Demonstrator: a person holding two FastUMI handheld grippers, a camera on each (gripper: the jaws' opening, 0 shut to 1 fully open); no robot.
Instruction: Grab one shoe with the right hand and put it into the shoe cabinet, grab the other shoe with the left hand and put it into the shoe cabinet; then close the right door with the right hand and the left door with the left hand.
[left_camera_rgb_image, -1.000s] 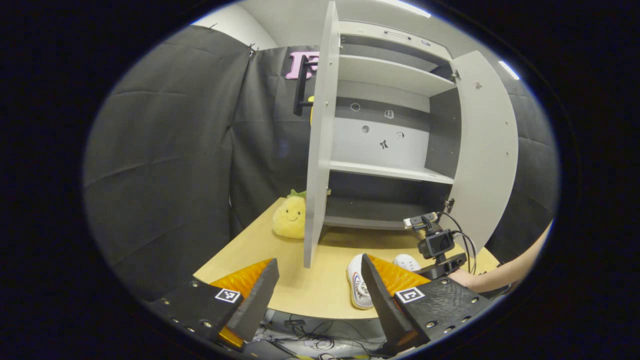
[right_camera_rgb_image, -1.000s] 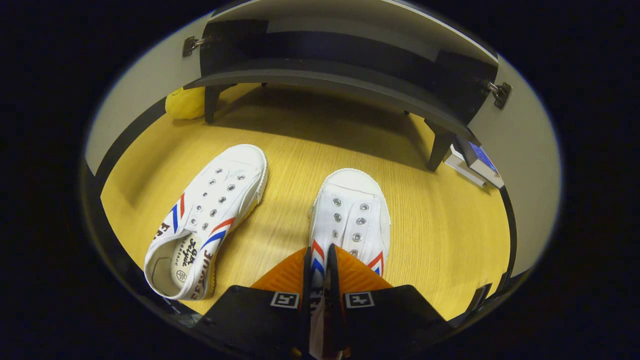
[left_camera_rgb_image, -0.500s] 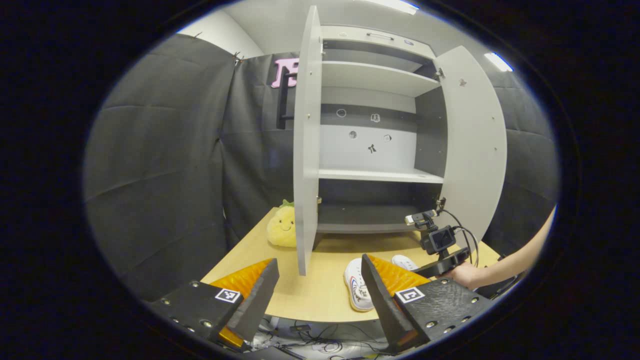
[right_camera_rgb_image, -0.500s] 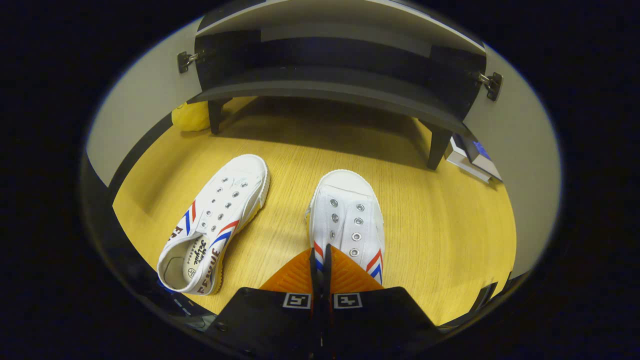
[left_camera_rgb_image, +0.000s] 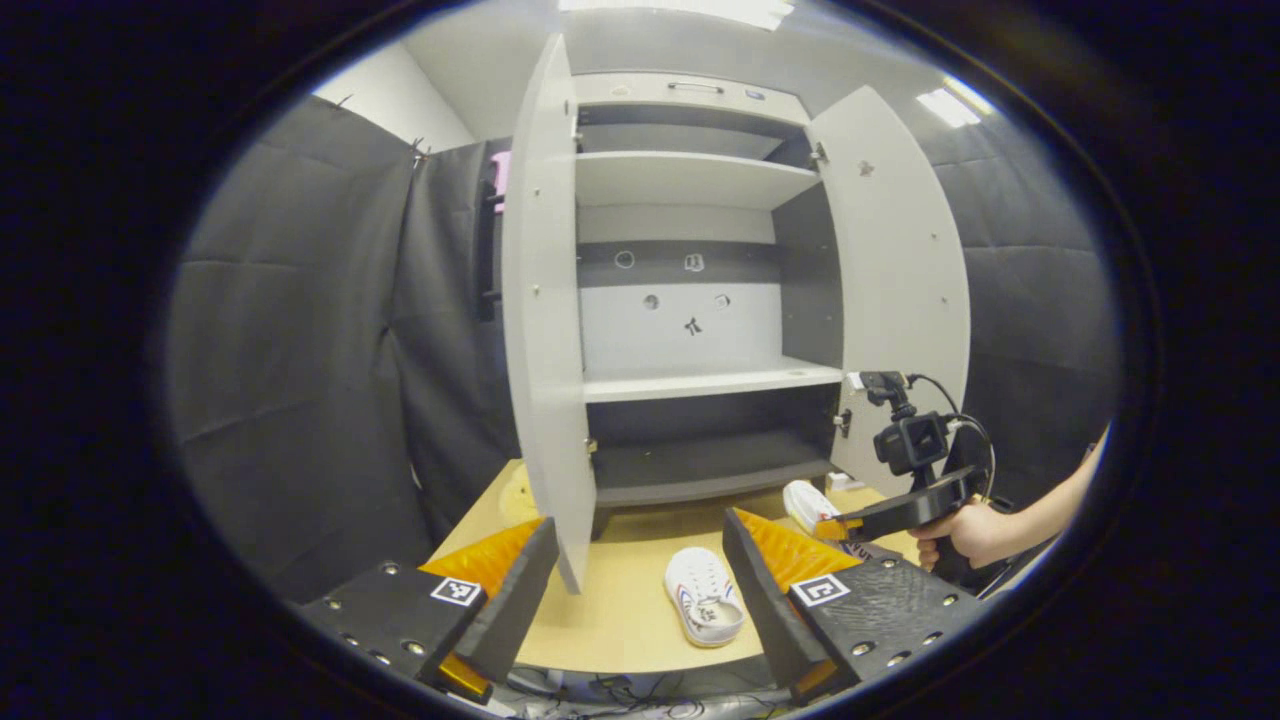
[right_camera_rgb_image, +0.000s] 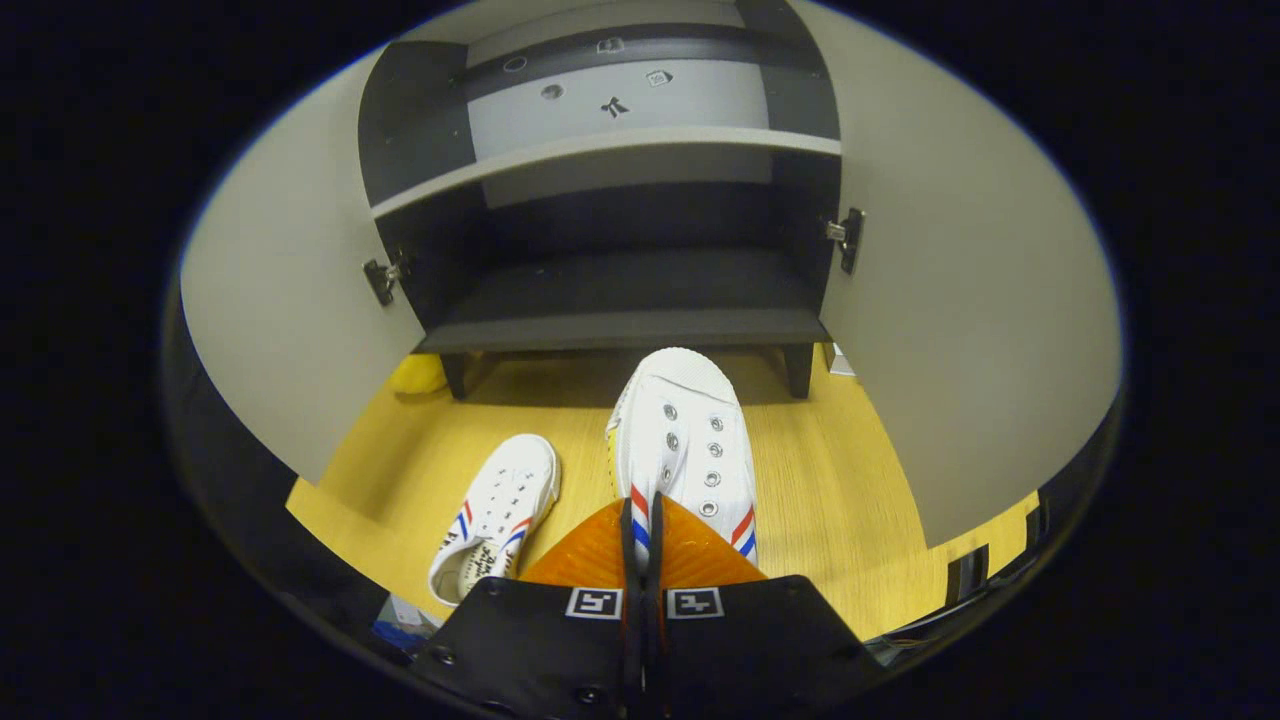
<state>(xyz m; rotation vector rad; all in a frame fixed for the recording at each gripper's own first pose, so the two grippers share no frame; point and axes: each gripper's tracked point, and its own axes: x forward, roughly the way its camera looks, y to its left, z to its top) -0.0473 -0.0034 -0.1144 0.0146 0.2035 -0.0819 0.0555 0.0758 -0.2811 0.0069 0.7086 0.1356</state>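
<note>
Shoe (right_camera_rgb_image: 685, 440) sits pinched at its heel in the right tool (right_camera_rgb_image: 640, 520), lifted off the desk (right_camera_rgb_image: 850, 500), toe toward the shoe cabinet (right_camera_rgb_image: 620, 320)'s bottom shelf. First step underway; next, carry it forward onto that shelf and release. Other shoe (left_camera_rgb_image: 705, 600) lies on the desk before the released left tool (left_camera_rgb_image: 640, 570).

Ceiling light panels (left_camera_rgb_image: 940, 105) high above the left tongs (left_camera_rgb_image: 640, 590) cast bright, even light. A soft shadow lies on the bench (right_camera_rgb_image: 830, 490) ahead of the right tongs (right_camera_rgb_image: 640, 560), under the cabinet. Focus is sharp; straight edges bow toward each rim.
</note>
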